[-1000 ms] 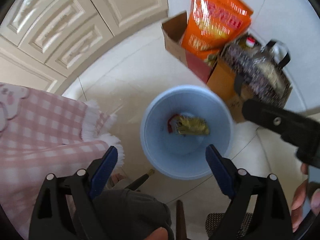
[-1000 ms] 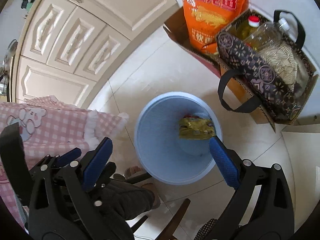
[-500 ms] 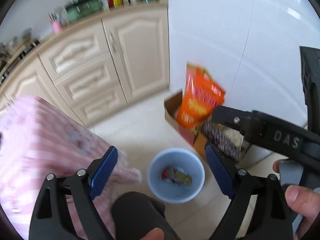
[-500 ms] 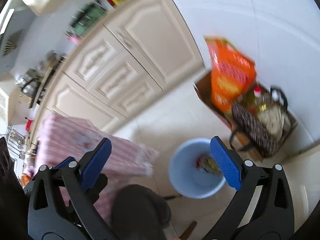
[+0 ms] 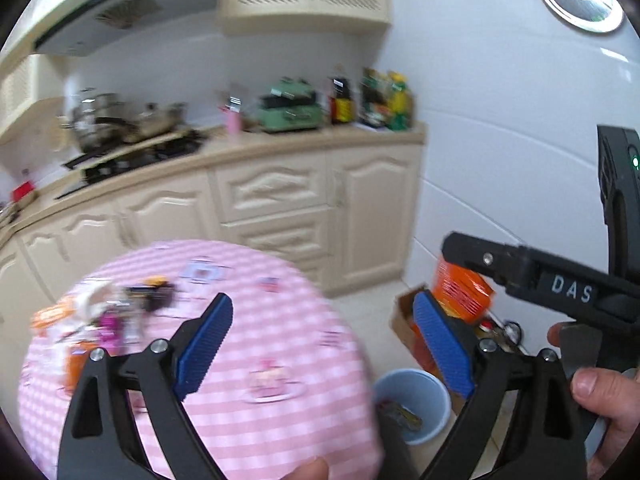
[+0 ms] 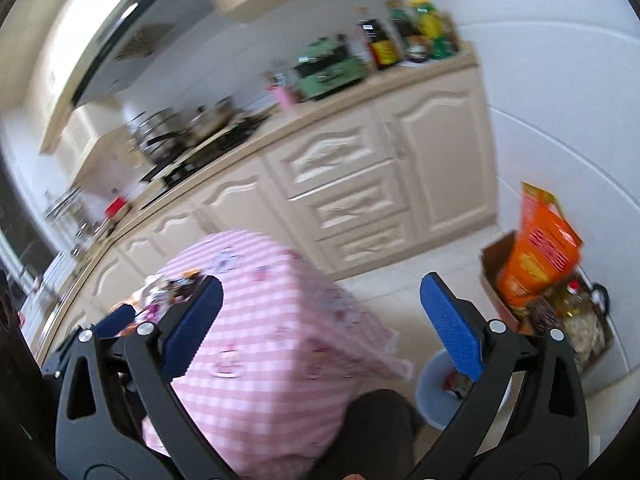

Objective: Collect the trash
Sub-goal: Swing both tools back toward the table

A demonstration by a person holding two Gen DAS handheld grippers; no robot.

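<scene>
Both the left hand-held gripper and the right hand-held gripper are released and empty. The remaining wrappers lie on the bench, ahead-left of both. Judged light, crinkly and slippery; pinch a flat edge.

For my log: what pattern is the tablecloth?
Pink-and-white check tablecloth, clearest in the left wrist view.

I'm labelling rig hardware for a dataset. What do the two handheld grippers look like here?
Both are black plastic frames with cut-out struts and silver screws. The left gripper and right gripper each carry two blue textured finger pads. In the left view, the right gripper's body shows white letters "DAS" and a green light.
</scene>
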